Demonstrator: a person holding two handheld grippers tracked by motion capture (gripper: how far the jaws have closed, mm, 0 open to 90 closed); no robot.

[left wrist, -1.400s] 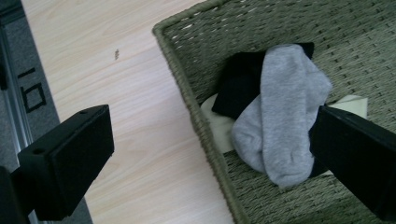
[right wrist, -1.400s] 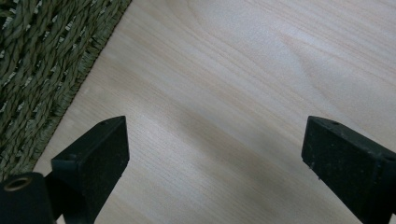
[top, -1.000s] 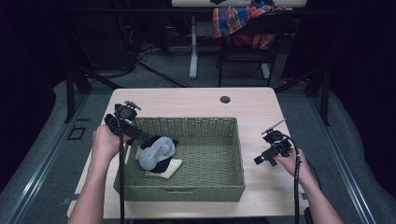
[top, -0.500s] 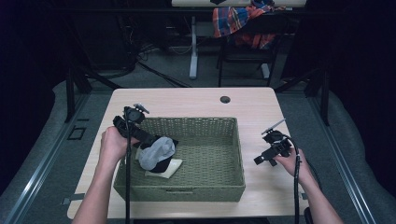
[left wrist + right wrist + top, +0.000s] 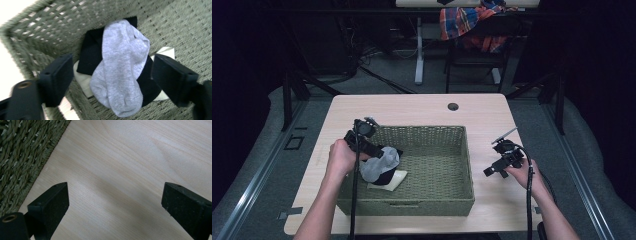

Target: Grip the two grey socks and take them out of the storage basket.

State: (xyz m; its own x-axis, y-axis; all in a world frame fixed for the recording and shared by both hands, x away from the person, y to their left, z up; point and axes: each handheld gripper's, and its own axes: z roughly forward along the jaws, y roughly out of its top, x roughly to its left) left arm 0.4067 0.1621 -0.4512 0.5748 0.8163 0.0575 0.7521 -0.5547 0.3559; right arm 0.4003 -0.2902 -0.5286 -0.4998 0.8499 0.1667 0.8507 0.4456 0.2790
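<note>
Nearest, the left gripper (image 5: 112, 75) hangs over the left end of the woven basket (image 5: 432, 200) with its jaws spread wide on either side of a grey sock (image 5: 122, 70), probably lined up to pinch it. The sock lies on black and cream cloths whose shapes it partly hides. Farther right, the right gripper (image 5: 115, 205), also open and empty, waits above the bare wooden table (image 5: 140, 157) beside the basket.

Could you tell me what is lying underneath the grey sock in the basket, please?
The grey sock lies on a black cloth, which rests on a cream piece on the basket floor. Anything beneath these is covered.
</note>
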